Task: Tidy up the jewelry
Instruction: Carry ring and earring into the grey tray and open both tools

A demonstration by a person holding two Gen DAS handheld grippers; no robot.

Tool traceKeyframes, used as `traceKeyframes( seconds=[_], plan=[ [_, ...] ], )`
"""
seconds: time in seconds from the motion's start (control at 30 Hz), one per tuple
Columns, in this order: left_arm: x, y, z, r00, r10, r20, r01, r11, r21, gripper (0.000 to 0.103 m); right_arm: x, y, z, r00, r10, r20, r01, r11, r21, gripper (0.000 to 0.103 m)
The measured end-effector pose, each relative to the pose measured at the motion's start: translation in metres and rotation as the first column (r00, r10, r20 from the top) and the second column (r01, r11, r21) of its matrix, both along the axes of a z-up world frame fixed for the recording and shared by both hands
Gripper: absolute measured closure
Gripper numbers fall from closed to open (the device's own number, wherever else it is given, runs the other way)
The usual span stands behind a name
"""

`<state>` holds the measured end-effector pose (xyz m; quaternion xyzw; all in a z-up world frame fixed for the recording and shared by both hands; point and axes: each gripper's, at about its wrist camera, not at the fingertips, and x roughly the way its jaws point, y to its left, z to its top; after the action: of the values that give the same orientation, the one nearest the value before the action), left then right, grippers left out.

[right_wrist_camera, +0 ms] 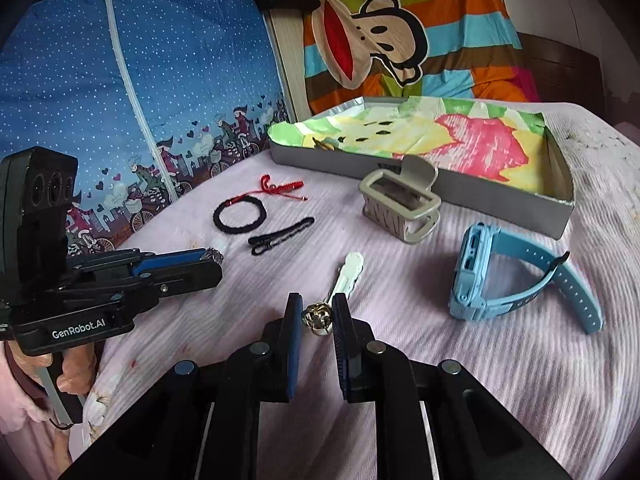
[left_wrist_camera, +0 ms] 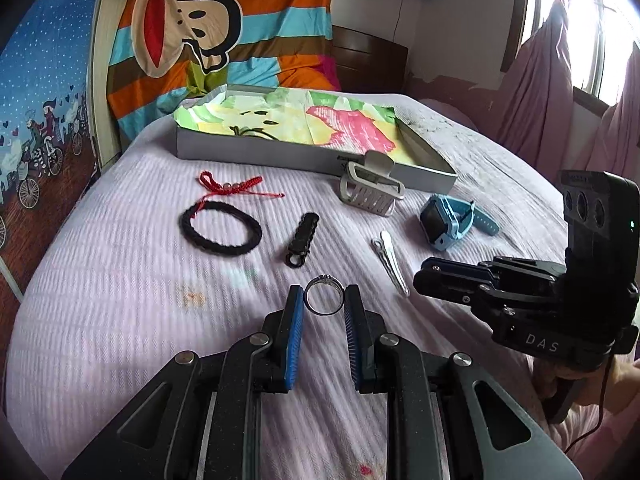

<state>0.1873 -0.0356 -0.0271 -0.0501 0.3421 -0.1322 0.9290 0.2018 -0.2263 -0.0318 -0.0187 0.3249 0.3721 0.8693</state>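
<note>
The left tool (left_wrist_camera: 324, 300) has a silver ring (left_wrist_camera: 324, 299) pinched between its two blue pads, which are closed to the ring's width; the ring stands on edge, above the lilac bedspread (left_wrist_camera: 120, 300) rather than lying on it. The right tool (right_wrist_camera: 317, 316) is narrowed around a small gold bell-like trinket (right_wrist_camera: 318, 318); the pads sit just beside it on both sides, but whether they press it firmly I cannot tell.

The step in hand looks like the carry: both pieces picked up, neither yet stowed. The grey tray (left_wrist_camera: 256, 151), lined with bright printed paper, lies at the far side of the bed and holds no jewelry that I can see.

Short of the tray lie a red cord bracelet (left_wrist_camera: 236, 187), a black braided band (left_wrist_camera: 221, 227), a black hair clip (left_wrist_camera: 302, 243), a silver clip (left_wrist_camera: 390, 264), a beige claw clip (left_wrist_camera: 370, 190) touching the tray's front wall, and a blue watch (left_wrist_camera: 452, 222).

The next move calls for reaching forward over these things, clearing the tray's wall, and parting the pads low over the paper so the ring does not roll.
</note>
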Motion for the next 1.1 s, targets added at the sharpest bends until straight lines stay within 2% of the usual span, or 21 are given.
traceKeyframes(
  seconds=[0.1, 0.33, 0.5, 0.57, 0.7, 0.87, 1.1],
  plan=[
    [0.008, 0.000, 0.014, 0.997, 0.063, 0.039, -0.064, 0.998, 0.023, 0.086, 0.004, -0.004, 0.006, 0.999, -0.023, 0.032, 0.023, 1.000, 0.020, 0.089],
    [0.045, -0.005, 0.039, 0.993, 0.080, 0.086, -0.085, 0.995, 0.053, 0.086, 0.044, -0.013, 0.030, 0.986, -0.129, 0.108, 0.122, 0.990, 0.069, 0.089],
    [0.093, -0.002, 0.048, 0.994, 0.085, 0.063, -0.086, 0.996, 0.000, 0.086, 0.090, -0.015, 0.040, 0.958, -0.241, 0.153, 0.235, 0.970, 0.059, 0.089],
    [0.111, -0.002, 0.050, 0.993, 0.101, 0.060, -0.101, 0.995, 0.007, 0.086, 0.103, -0.015, 0.039, 0.947, -0.280, 0.159, 0.273, 0.960, 0.069, 0.089],
    [0.140, -0.008, 0.054, 0.992, 0.113, 0.057, -0.114, 0.993, 0.026, 0.086, 0.119, -0.012, 0.033, 0.927, -0.320, 0.194, 0.325, 0.946, 0.006, 0.089],
    [0.173, -0.016, 0.047, 0.993, 0.119, -0.015, -0.118, 0.993, 0.021, 0.086, 0.135, -0.017, 0.023, 0.936, -0.328, 0.128, 0.329, 0.944, 0.012, 0.089],
    [0.199, -0.027, 0.020, 0.985, 0.090, -0.145, -0.086, 0.996, 0.033, 0.086, 0.147, -0.028, 0.010, 0.944, -0.329, 0.009, 0.329, 0.944, 0.012, 0.088]
  ],
)
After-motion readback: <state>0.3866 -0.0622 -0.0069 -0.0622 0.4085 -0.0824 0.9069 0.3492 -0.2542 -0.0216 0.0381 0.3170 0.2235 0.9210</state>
